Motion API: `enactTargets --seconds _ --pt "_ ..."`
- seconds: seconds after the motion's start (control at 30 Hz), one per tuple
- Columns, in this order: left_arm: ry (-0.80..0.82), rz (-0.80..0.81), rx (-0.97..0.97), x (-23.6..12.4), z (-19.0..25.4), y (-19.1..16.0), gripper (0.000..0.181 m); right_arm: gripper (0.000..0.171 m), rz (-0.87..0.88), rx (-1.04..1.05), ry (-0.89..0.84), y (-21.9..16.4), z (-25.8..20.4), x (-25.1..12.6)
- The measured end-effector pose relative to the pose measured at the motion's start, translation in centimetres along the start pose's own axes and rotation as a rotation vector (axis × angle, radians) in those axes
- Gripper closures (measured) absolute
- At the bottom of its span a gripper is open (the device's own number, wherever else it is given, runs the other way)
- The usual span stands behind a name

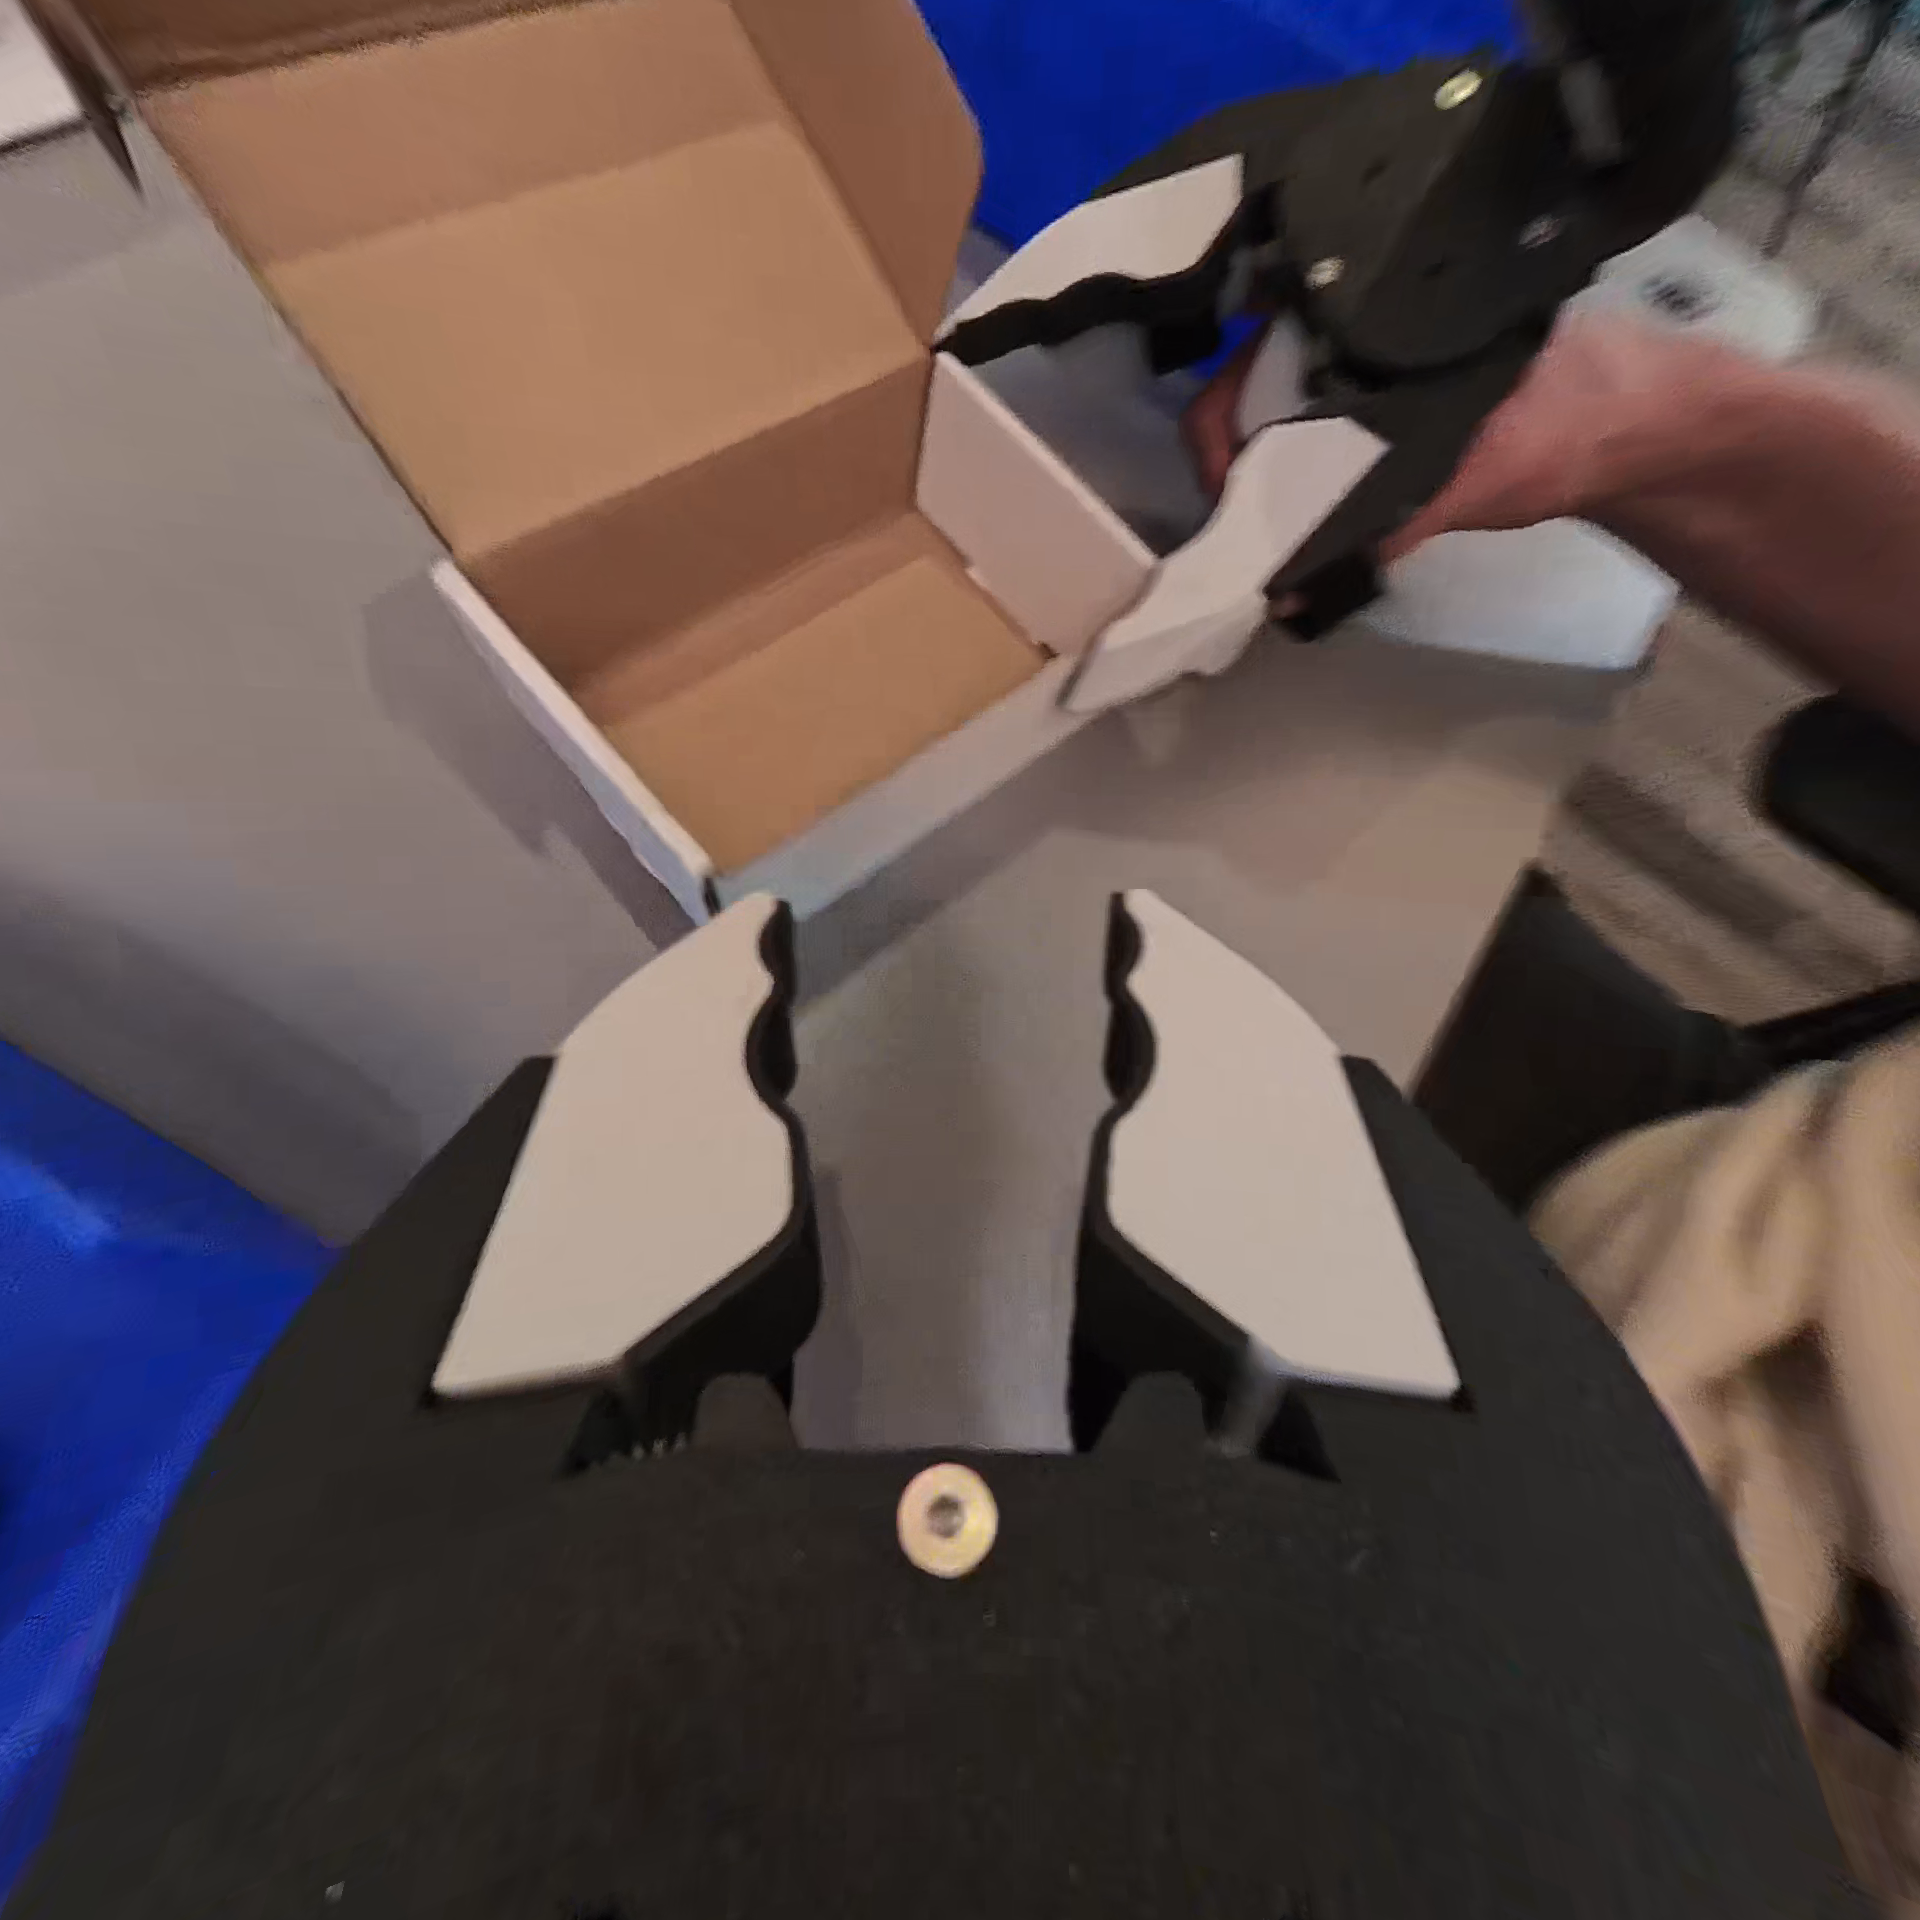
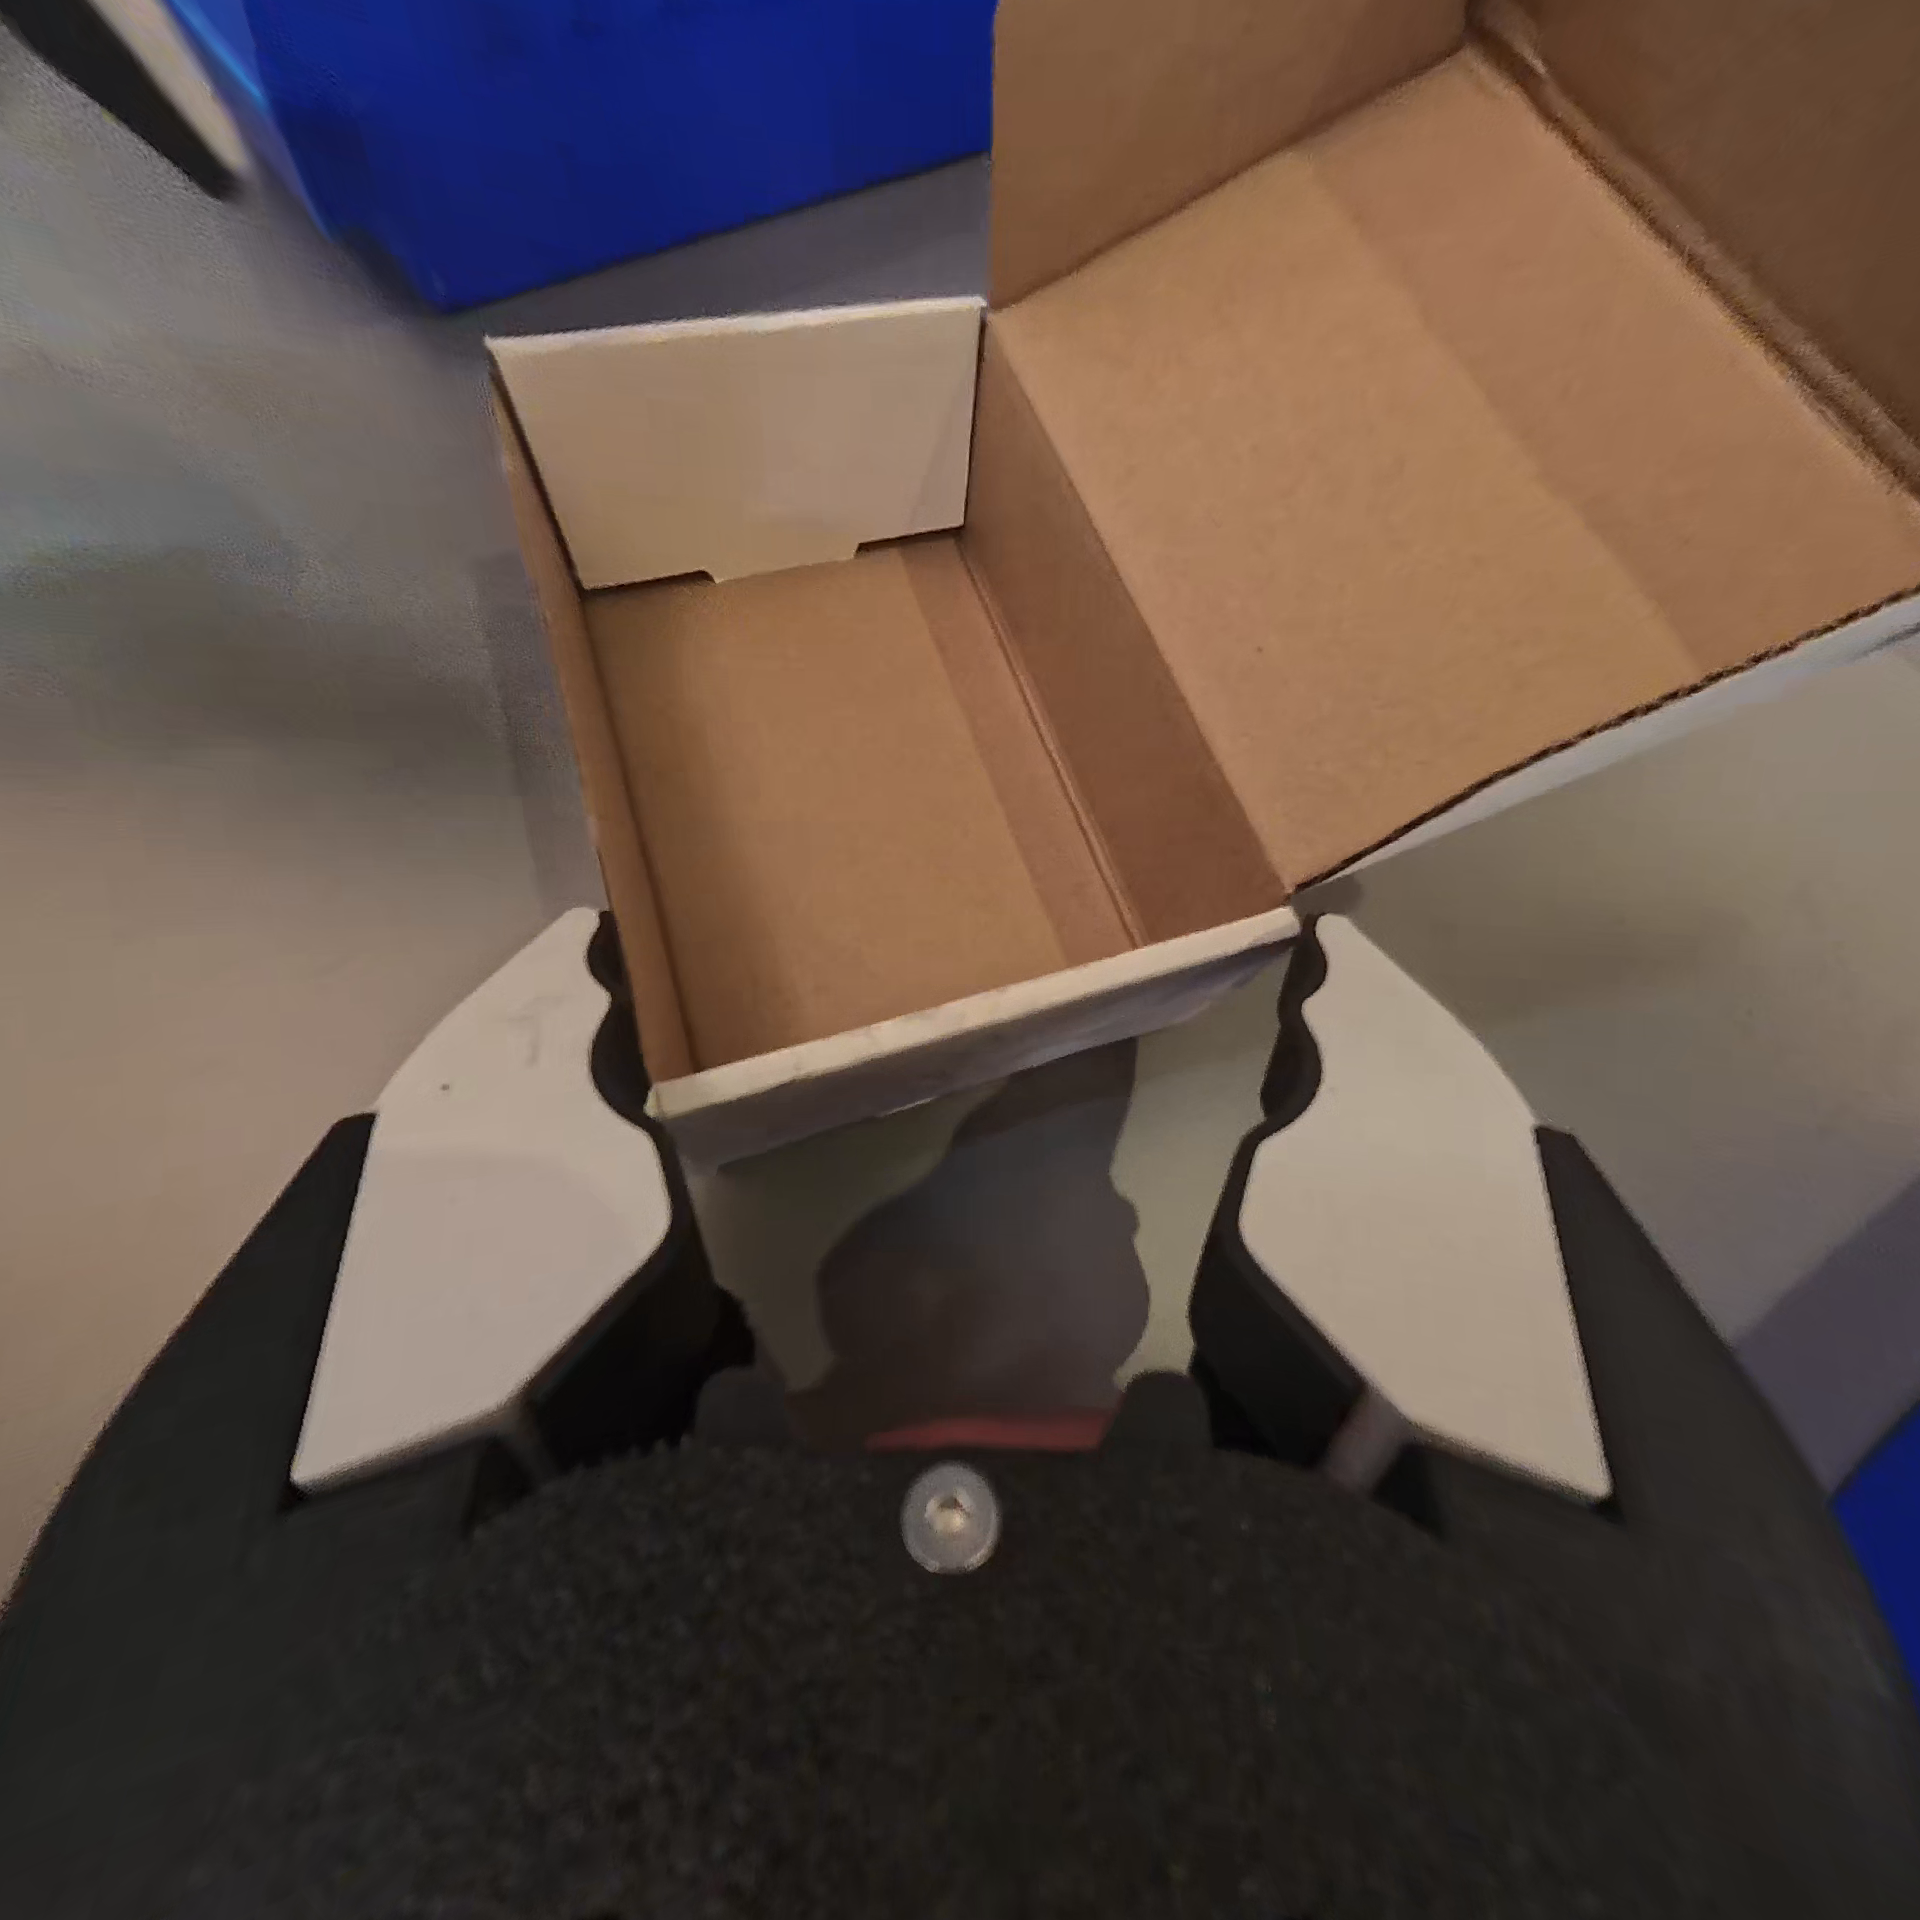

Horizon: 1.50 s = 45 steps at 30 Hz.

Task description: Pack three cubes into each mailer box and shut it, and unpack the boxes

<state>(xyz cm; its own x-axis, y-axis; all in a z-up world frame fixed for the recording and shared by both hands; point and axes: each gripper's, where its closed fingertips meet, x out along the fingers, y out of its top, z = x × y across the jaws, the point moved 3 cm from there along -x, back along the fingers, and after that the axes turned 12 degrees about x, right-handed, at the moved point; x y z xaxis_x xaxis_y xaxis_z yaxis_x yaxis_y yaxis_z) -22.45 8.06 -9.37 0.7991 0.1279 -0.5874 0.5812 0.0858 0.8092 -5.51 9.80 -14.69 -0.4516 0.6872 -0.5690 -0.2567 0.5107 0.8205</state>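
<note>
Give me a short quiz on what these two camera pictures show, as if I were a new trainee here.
1. True or false: the mailer box has cubes inside.
2. Which gripper has the box's end wall between its fingers: A, the left gripper, or B, the right gripper?
3. Fill in: the box's lid is ____.

Key
1. False: only its bare brown floor shows.
2. B. Its jaws are spread wide around the near end wall; whether they touch it is hard to tell. The left one hangs open in front of the box, holding nothing.
3. Open, folded back.
</note>
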Motion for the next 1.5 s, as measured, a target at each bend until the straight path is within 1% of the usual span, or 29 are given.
enactTargets --seconds 0.03,0.1,0.17,0.23,0.3,0.37,0.4,0.43,0.47,0.5,0.57,0.63,0.73,0.83,1.03,1.07,1.13,1.2,1.23,1.33,1.43,1.5 --pt "-0.021 0.026 -0.035 -1.2 0.6 -0.6 0.12 0.054 -0.012 0.005 -0.015 -0.1 -0.1 -0.2" --pt "-0.011 0.099 -0.096 -3.7 1.0 -2.1 0.12 0.054 -0.032 0.016 -0.046 -0.4 -0.4 -0.5" --pt "0.037 0.164 -0.148 -5.9 0.5 -3.8 0.119 0.054 -0.049 0.027 -0.076 -0.5 -0.5 -0.7" --pt "0.117 0.167 -0.154 -8.0 -0.9 -5.5 0.119 0.054 -0.059 0.031 -0.095 -0.6 -0.6 -0.8" --pt "0.201 0.148 -0.101 -10.1 -2.7 -6.1 0.117 0.054 -0.061 0.032 -0.094 -0.5 -0.6 -0.7" --pt "0.276 0.107 0.007 -12.1 -4.8 -5.7 0.116 0.054 -0.06 0.031 -0.09 -0.5 -0.6 -0.6" --pt "0.291 0.073 0.071 -12.7 -5.8 -5.4 0.117 0.054 -0.06 0.03 -0.09 -0.5 -0.6 -0.6" --pt "0.271 0.001 0.136 -12.9 -6.6 -5.5 0.119 0.054 -0.062 0.028 -0.091 -0.4 -0.7 -0.5" --pt "0.255 -0.106 0.194 -12.8 -7.7 -5.9 0.127 0.054 -0.064 0.024 -0.091 -0.4 -0.7 -0.5" --pt "0.256 -0.217 0.251 -12.6 -9.2 -6.4 0.13 0.054 -0.065 0.021 -0.091 -0.4 -0.7 -0.5" --pt "0.272 -0.388 0.339 -12.0 -12.4 -7.0 0.128 0.054 -0.066 0.017 -0.09 -0.4 -0.8 -0.4" --pt "0.211 -0.483 0.355 -10.7 -14.5 -7.3 0.127 0.054 -0.063 0.02 -0.092 -0.4 -0.8 -0.4" --pt "0.077 -0.591 0.345 -8.6 -15.7 -7.9 0.126 0.054 -0.061 0.022 -0.094 -0.5 -0.8 -0.4" --pt "0.049 -0.712 0.383 -7.4 -16.9 -9.2 0.125 0.053 -0.059 0.023 -0.093 -0.4 -0.8 -0.4" --pt "-0.011 -0.798 0.316 -5.7 -18.2 -11.5 0.131 0.053 -0.055 0.026 -0.092 -0.5 -0.8 -0.4" --pt "-0.024 -0.814 0.308 -5.5 -18.2 -12.0 0.135 0.053 -0.056 0.026 -0.092 -0.5 -0.8 -0.4" --pt "-0.039 -0.845 0.314 -5.4 -18.0 -12.4 0.153 0.053 -0.057 0.025 -0.091 -0.5 -0.8 -0.4" --pt "-0.016 -0.827 0.308 -5.7 -18.1 -11.5 0.153 0.053 -0.058 0.023 -0.091 -0.5 -0.8 -0.4" --pt "0.002 -0.794 0.299 -5.9 -18.1 -10.4 0.153 0.053 -0.058 0.023 -0.09 -0.5 -0.8 -0.4" --pt "0.04 -0.646 0.334 -6.6 -16.8 -5.1 0.153 0.053 -0.057 0.023 -0.09 -0.5 -0.8 -0.4" --pt "0.007 -0.471 0.464 -5.6 -12.9 1.0 0.153 0.053 -0.057 0.022 -0.09 -0.5 -0.8 -0.4" --pt "-0.076 -0.416 0.554 -3.6 -9.6 3.4 0.153 0.053 -0.057 0.022 -0.09 -0.5 -0.8 -0.4"
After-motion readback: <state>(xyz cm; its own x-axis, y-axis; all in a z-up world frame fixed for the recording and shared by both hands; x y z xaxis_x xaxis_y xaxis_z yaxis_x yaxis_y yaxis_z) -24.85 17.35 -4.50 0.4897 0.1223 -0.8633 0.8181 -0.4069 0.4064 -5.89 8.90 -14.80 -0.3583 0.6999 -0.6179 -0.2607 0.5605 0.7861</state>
